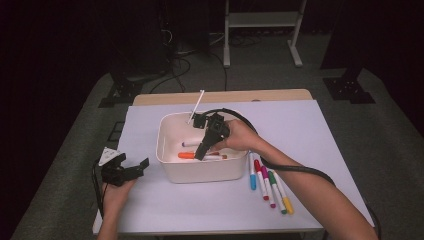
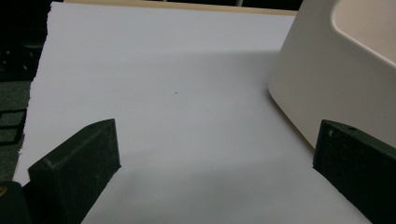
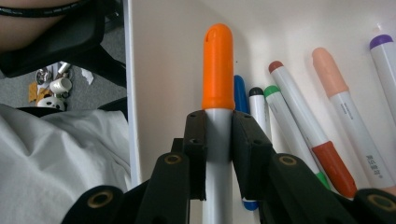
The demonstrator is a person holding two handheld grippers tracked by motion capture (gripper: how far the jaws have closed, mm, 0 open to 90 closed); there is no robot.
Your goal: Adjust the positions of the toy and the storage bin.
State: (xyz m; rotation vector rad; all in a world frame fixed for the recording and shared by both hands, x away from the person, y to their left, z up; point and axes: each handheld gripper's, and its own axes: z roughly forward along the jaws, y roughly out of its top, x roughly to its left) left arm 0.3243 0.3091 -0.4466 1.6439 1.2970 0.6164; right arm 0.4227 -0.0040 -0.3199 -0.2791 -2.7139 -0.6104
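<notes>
The right gripper's (image 3: 218, 140) fingers (image 3: 196, 140) are clamped on the white barrel of an orange-capped marker (image 3: 218, 70), just below the cap, so the marker's long axis runs straight on from the fingers and its cap points ahead of them, close to a wall of the white bin (image 1: 200, 172). In the high view the right gripper (image 1: 202, 154) reaches down inside the bin and the marker (image 1: 187, 155) lies low and nearly level, along the bin's front wall. The coming move probably turns on this: the marker sits about parallel to the markers on the bin floor (image 3: 299, 116), whose caps are blue, black, green, brown, peach and purple, so letting go should lay it beside them. The markers are smooth plastic cylinders with rounded caps; the bin is matt, with rounded corners. To the right of the bin, more markers (image 1: 270, 185) lie on the pale surface (image 1: 325, 130) in a row. To the left of the bin, the left gripper (image 1: 131, 170) rests with its ridged black fingers (image 2: 79, 163) wide apart and nothing between them, aimed at the bin's outer wall (image 2: 327, 88).
</notes>
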